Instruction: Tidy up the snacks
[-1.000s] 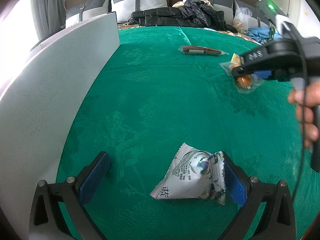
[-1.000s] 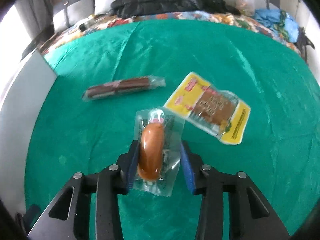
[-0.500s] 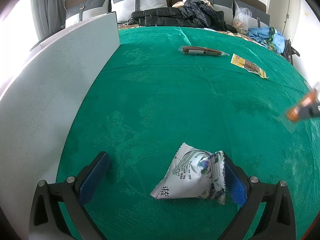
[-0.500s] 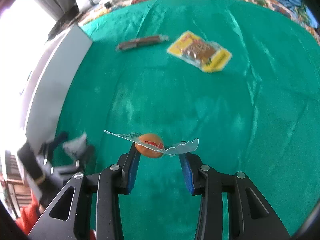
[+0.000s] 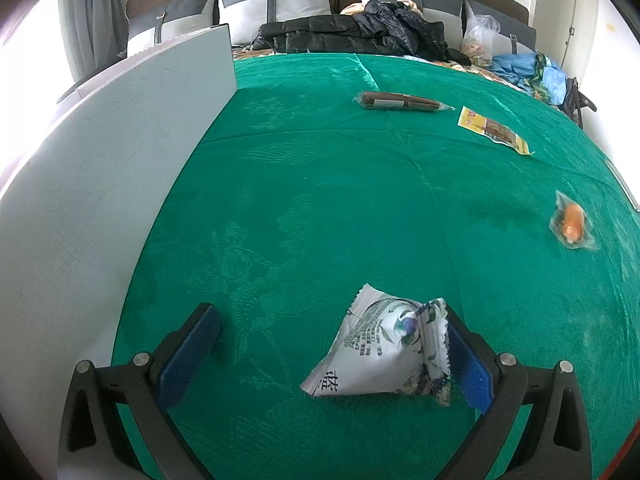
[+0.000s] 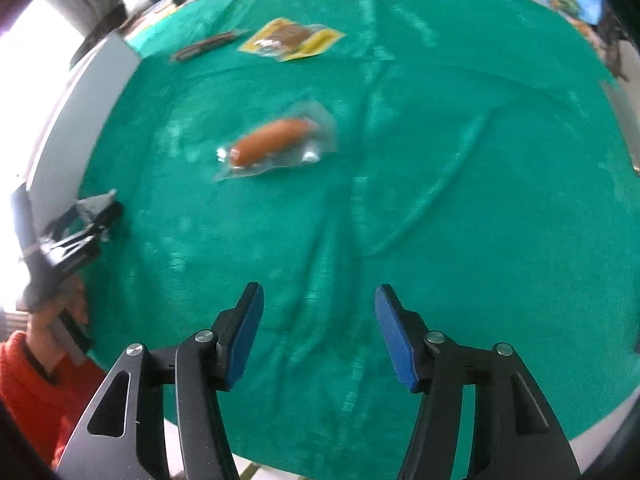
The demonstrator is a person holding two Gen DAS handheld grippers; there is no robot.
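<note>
My left gripper [image 5: 332,344] is open, low over the green cloth; a white snack bag [image 5: 384,356] lies between its jaws, against the right pad. My right gripper [image 6: 318,336] is open and empty above the cloth. A sausage in a clear wrapper [image 6: 276,144] lies on the cloth ahead of it; it also shows at the right in the left wrist view [image 5: 573,222]. A brown snack bar [image 5: 400,102] and a yellow packet [image 5: 494,130] lie farther back. The left gripper with the bag shows in the right wrist view [image 6: 80,232].
A tall grey-white board [image 5: 112,168] stands along the cloth's left edge. Pillows, a black jacket [image 5: 360,32] and bags sit behind the cloth. The cloth's near edge [image 6: 360,464] drops off just under my right gripper.
My right gripper carried the sausage back toward the near side, opened and let it go; it now lies on the cloth. The left gripper and white bag have not moved.
</note>
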